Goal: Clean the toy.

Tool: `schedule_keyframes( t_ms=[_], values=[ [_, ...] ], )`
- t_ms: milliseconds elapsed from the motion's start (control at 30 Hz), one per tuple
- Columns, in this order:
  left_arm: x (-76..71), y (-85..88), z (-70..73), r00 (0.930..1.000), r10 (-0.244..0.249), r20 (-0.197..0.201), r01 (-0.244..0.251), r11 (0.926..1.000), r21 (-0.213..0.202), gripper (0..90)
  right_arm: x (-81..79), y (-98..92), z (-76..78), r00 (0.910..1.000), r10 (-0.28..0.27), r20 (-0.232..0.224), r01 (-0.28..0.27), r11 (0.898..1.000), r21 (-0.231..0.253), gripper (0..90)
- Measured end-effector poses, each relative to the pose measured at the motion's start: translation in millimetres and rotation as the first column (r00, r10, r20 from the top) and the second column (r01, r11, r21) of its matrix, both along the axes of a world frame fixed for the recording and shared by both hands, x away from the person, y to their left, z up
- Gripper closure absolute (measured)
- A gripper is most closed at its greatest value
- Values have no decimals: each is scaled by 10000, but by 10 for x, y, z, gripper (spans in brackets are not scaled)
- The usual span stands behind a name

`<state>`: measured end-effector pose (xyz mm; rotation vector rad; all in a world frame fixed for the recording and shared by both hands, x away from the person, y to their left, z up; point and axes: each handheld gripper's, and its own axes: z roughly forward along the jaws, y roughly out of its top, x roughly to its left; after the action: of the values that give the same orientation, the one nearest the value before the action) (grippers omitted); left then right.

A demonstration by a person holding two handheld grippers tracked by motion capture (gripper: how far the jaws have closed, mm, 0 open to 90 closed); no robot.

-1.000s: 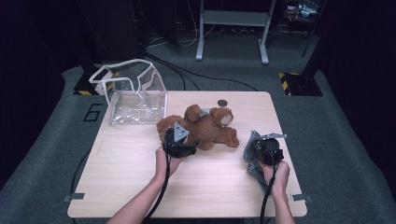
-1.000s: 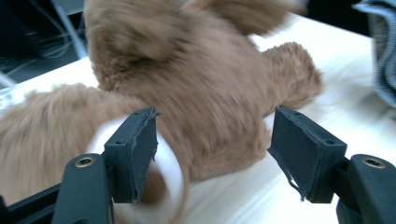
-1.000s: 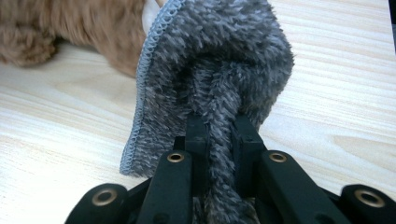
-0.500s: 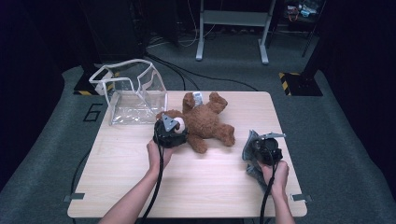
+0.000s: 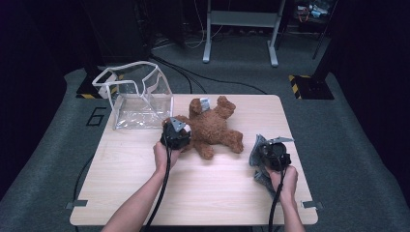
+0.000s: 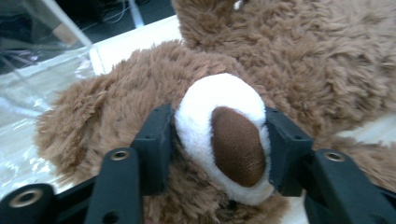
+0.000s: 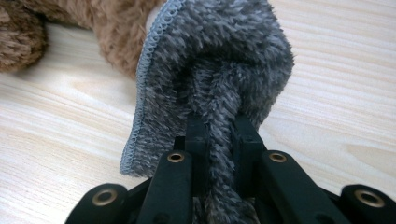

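The teddy bear [image 5: 212, 126] lay on its back mid-table [image 5: 145, 193], just beside a clear bag [image 5: 138, 96]. The left gripper [image 6: 219, 149] had just been closing and clamped the bear's white muzzle [image 6: 219, 98]. The right gripper [image 7: 219, 135] pinched a grey cloth [image 7: 210, 60].

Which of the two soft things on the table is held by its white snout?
The brown teddy bear: the left tongs clamp its white snout. The grey cloth is fuzzy and plain grey, pinched in the right tongs.
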<state>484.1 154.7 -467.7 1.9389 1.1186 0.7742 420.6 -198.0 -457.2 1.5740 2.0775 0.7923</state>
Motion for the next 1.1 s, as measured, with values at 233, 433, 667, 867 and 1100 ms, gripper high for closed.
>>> schedule_keyframes(
  t_ms=[233, 433, 667, 867, 1100],
  values=[
    [-137, -90, -18, 9906, -1344, 267, 1355, 9898, -447, 542, -19, 35, 102, 9995, 104, 303, -109, 9998, 165, 800],
    [-203, -167, -3, 9778, -2089, 147, 2094, 9757, -642, 536, -39, 108, 303, 9967, 411, 697, -443, 9980, 441, 801],
    [-280, -201, 12, 9639, -2663, -21, 2642, 9572, -1181, 523, 4, 404, 547, 9849, 1271, 1173, -1344, 9894, 559, 801],
    [-288, -188, 24, 9581, -2864, -109, 2837, 9532, -1047, 465, 169, 910, 795, 9549, 2251, 1934, -2509, 9604, 1214, 800],
    [-356, -139, 112, 9577, -2877, 31, 2867, 9532, -960, 364, 450, 1119, 598, 9721, 2068, 1110, -2117, 9767, 345, 755]
  ],
)
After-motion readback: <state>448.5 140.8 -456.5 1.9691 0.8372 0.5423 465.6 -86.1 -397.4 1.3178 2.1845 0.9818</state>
